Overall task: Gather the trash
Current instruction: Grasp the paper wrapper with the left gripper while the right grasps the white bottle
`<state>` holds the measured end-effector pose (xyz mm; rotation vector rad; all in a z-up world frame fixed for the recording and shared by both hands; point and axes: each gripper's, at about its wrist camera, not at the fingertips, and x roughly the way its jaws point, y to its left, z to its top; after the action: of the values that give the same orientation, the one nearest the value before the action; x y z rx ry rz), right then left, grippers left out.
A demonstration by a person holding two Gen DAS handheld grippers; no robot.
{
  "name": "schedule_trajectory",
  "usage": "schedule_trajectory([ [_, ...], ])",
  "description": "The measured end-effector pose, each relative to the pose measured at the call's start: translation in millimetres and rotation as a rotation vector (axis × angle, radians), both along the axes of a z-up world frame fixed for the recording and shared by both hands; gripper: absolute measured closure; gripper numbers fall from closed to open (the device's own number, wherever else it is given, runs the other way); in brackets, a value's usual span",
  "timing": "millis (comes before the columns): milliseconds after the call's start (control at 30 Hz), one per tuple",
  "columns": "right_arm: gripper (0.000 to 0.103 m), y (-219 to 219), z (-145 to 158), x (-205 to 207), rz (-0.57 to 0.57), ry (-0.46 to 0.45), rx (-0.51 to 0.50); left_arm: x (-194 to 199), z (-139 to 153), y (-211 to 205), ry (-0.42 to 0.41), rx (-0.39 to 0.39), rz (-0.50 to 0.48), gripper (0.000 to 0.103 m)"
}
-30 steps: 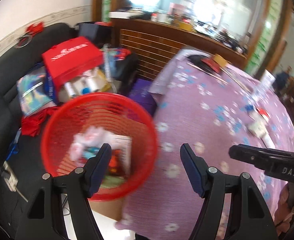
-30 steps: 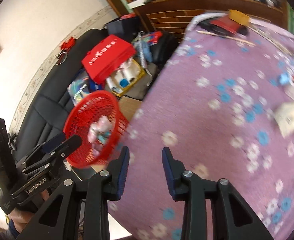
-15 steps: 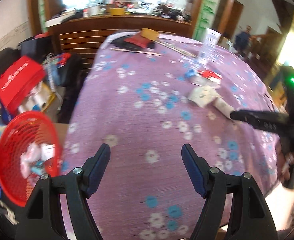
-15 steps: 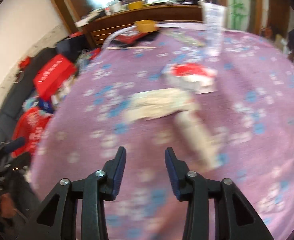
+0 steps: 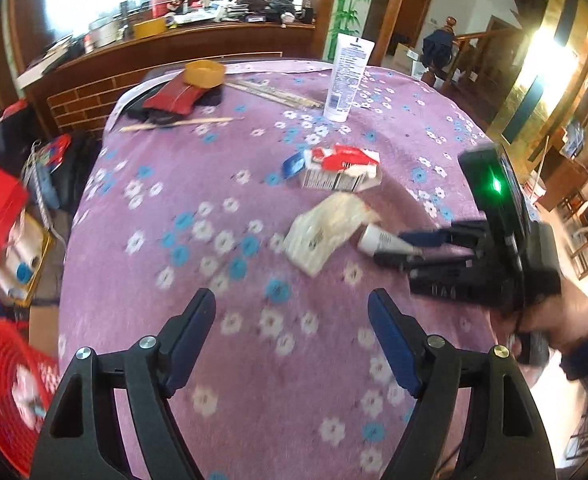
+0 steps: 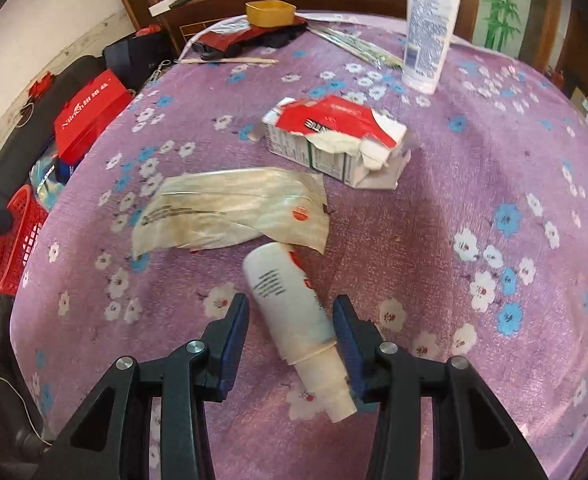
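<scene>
A white squeeze bottle point(image 6: 294, 320) lies on the purple flowered tablecloth point(image 6: 474, 208). My right gripper point(image 6: 291, 312) is open, its jaws on either side of the bottle without closing on it; it shows in the left wrist view point(image 5: 390, 246) at the same bottle point(image 5: 378, 240). A crumpled plastic wrapper point(image 6: 230, 212) and a torn red-and-white carton point(image 6: 334, 140) lie beyond. My left gripper point(image 5: 292, 308) is open and empty above the cloth. The red trash basket point(image 5: 2, 396) stands off the table's left edge, also in the right wrist view point(image 6: 14, 240).
A tall white tube point(image 6: 430, 24) stands upright at the far side. A yellow bowl point(image 6: 270, 12), a red pouch point(image 5: 170, 98) and sticks point(image 6: 230, 61) lie at the back. A red bag point(image 6: 90, 116) and clutter sit on the black sofa to the left.
Both grippers swung right from the red basket to the table. The right gripper moved forward and opened wider, so the white bottle now lies between its jaws.
</scene>
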<state>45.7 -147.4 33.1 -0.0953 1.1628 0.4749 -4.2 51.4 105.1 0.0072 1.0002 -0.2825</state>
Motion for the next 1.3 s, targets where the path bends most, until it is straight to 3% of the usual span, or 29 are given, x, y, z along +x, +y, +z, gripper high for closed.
schedule_trajectory([
  [300,0.068,-27.8,9.8,-32.8,-0.067,0.065,0.106,70.6,-47.3,-37.9,0.105,0.011,-0.054,0.024],
  [467,0.068,-54.2,18.7,-66.4,-0.142,0.09,0.149,88.1,-68.0,-64.2,0.085,0.062,-0.102,0.025],
  [567,0.068,-64.9,21.9,-77.9,-0.173,0.1,0.166,100.8,-83.0,-72.5,0.111,0.073,-0.1,0.042],
  [700,0.069,-74.1,25.9,-88.1,-0.198,0.102,0.178,106.1,-90.0,-69.3,0.113,0.048,-0.069,0.042],
  [867,0.069,-75.4,28.1,-95.3,-0.214,0.088,0.178,87.9,-88.8,-68.1,0.086,0.058,-0.037,0.063],
  [1000,0.069,-68.4,26.1,-95.7,-0.213,0.094,0.186,57.5,-83.9,-50.9,0.089,0.021,0.024,0.077],
  [1300,0.069,-28.8,32.7,-109.5,-0.159,0.066,0.181,-14.9,-69.4,0.7,0.046,-0.018,0.207,0.08],
])
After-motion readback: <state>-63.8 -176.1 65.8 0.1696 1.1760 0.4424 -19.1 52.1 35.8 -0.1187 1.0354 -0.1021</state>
